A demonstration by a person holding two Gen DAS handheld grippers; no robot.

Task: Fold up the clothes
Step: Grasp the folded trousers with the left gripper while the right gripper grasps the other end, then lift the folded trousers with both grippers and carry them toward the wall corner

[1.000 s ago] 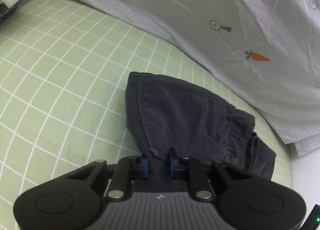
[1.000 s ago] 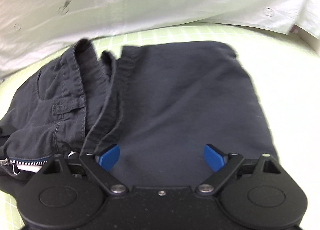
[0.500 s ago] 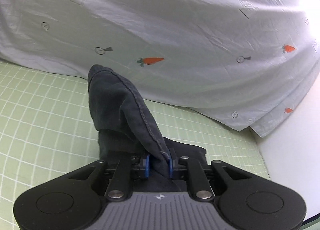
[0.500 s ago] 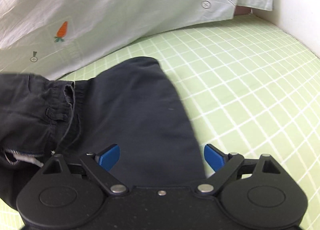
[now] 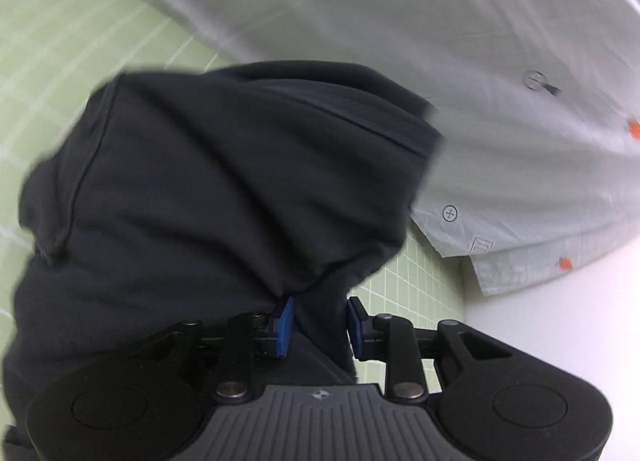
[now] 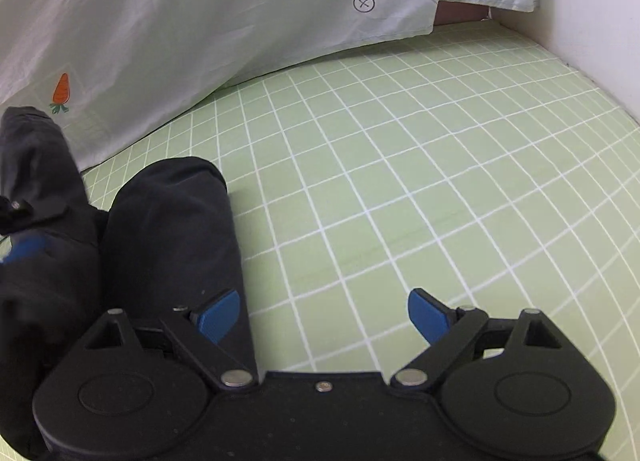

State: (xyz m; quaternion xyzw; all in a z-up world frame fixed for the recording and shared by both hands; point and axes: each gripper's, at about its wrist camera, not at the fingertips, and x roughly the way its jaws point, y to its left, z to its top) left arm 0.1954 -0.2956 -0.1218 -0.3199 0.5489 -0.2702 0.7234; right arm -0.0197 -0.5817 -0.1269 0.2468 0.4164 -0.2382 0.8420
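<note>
Dark navy trousers (image 5: 224, 189) fill the left wrist view, bunched and blurred. My left gripper (image 5: 319, 325) is shut on a fold of this cloth, with blue pads on each side of it. In the right wrist view the trousers (image 6: 172, 229) lie at the left on the green checked sheet (image 6: 420, 201). My right gripper (image 6: 324, 317) is open and empty, its left fingertip over the trousers' edge, its right one over bare sheet.
A pale quilt with carrot prints (image 5: 460, 73) lies behind the trousers and also shows in the right wrist view (image 6: 200, 33). A white wall (image 6: 592, 21) borders the bed on the right.
My left gripper has carried the trousers fold over, so the cloth now fills its view. My right gripper has shifted right, off the trousers and mostly over bare sheet.
</note>
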